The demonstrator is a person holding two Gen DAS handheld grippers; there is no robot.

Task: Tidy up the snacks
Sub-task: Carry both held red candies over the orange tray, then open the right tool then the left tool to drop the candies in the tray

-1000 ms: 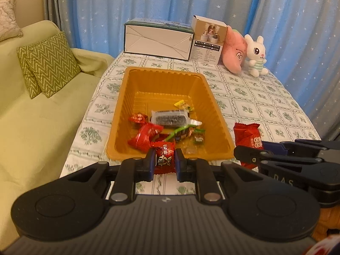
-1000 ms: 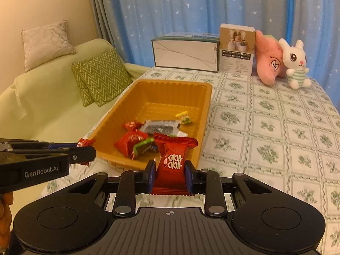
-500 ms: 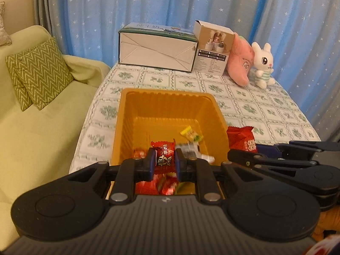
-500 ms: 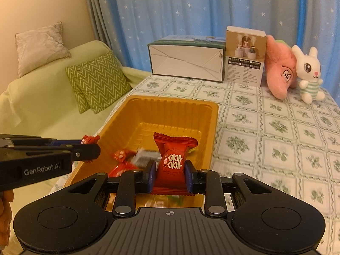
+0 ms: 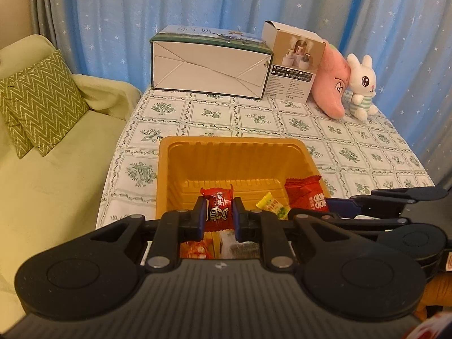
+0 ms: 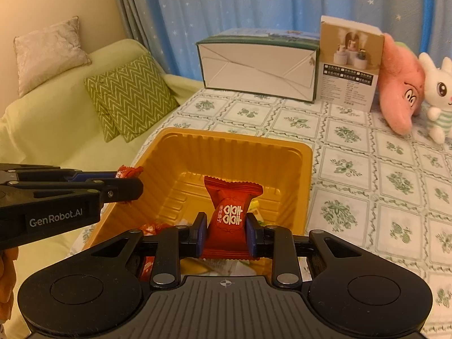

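An orange tray (image 5: pixel 197 152) (image 6: pixel 299 169) sits on the patterned tablecloth and holds several snacks, among them a yellow candy (image 5: pixel 271 204). My left gripper (image 5: pixel 219 216) is shut on a small red fish-print snack packet (image 5: pixel 218 209) and holds it above the tray's near part. It shows from the side in the right wrist view (image 6: pixel 128 182). My right gripper (image 6: pixel 226 227) is shut on a red candy pouch with white characters (image 6: pixel 230 212), also above the tray. That pouch shows in the left wrist view (image 5: pixel 306 193) at the tray's right rim.
At the table's far end stand a white and green carton (image 5: pixel 209 67), a small product box (image 5: pixel 293 62), a pink plush (image 5: pixel 332 90) and a white bunny plush (image 5: pixel 361 87). A green sofa with zigzag cushions (image 5: pixel 39 104) lies to the left.
Both grippers have moved forward over the tray with their snacks still held. The tray now sits directly under the fingertips and its contents are mostly hidden behind them.
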